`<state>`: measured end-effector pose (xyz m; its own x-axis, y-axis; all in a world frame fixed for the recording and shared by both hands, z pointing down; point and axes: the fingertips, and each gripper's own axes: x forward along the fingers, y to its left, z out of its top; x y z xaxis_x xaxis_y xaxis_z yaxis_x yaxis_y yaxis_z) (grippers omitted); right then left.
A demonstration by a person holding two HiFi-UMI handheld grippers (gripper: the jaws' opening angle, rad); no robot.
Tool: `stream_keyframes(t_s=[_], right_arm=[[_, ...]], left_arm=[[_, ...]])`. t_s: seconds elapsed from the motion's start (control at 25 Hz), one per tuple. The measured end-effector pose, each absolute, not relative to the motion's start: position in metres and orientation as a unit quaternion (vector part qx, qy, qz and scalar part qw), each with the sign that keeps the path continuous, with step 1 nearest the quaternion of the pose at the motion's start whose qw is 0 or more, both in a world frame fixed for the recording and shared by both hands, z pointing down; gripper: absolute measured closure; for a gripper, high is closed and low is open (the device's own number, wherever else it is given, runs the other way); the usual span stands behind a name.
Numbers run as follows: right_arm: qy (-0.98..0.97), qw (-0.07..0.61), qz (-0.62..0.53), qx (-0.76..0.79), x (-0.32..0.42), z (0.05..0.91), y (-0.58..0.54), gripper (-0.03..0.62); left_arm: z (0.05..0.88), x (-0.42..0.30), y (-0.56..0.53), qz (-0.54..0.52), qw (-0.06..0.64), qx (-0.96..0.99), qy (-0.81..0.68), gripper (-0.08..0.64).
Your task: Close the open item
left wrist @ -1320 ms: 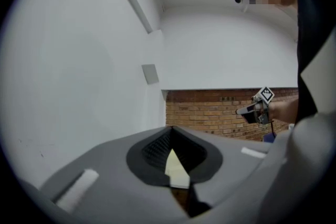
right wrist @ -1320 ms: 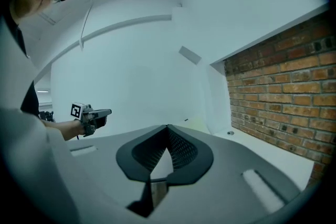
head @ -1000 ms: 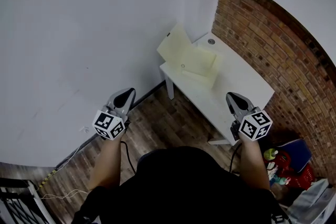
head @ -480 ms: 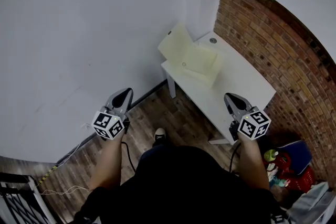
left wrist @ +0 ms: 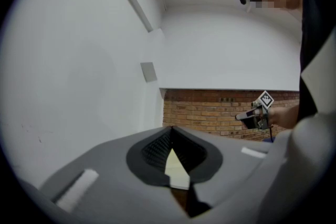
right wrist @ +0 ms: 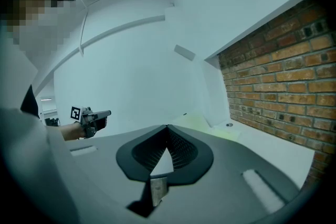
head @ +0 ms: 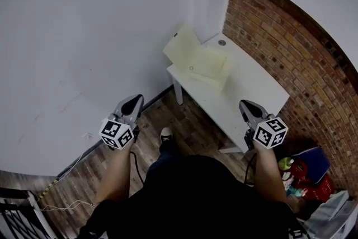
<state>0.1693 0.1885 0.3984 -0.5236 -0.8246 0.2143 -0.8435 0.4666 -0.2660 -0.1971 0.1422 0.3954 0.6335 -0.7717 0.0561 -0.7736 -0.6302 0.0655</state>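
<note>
L gripper [head: 133, 101] & R gripper [head: 249, 107]: dark ribbed fingers pressed together, both empty. Flat pale-yellow box [head: 202, 64], lid up, sits well ahead, btwn them, on smooth white table [head: 253, 88].

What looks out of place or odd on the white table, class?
The pale yellow box on the white table stands open, its lid tipped back toward the white wall. Nothing looks spilled or damaged. The left gripper and right gripper are both well short of it, jaws together and empty.
</note>
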Motion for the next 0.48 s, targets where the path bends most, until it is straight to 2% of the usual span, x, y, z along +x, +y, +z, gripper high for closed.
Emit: stream_keyframes(t_s=[0.48], right_arm=[[-0.85, 0.029, 0.181, 0.494, 0.173, 0.409, 0.184, 0.592]], left_arm=[[0.41, -0.197, 0.14, 0.02, 0.052, 0.902, -0.428, 0.557]])
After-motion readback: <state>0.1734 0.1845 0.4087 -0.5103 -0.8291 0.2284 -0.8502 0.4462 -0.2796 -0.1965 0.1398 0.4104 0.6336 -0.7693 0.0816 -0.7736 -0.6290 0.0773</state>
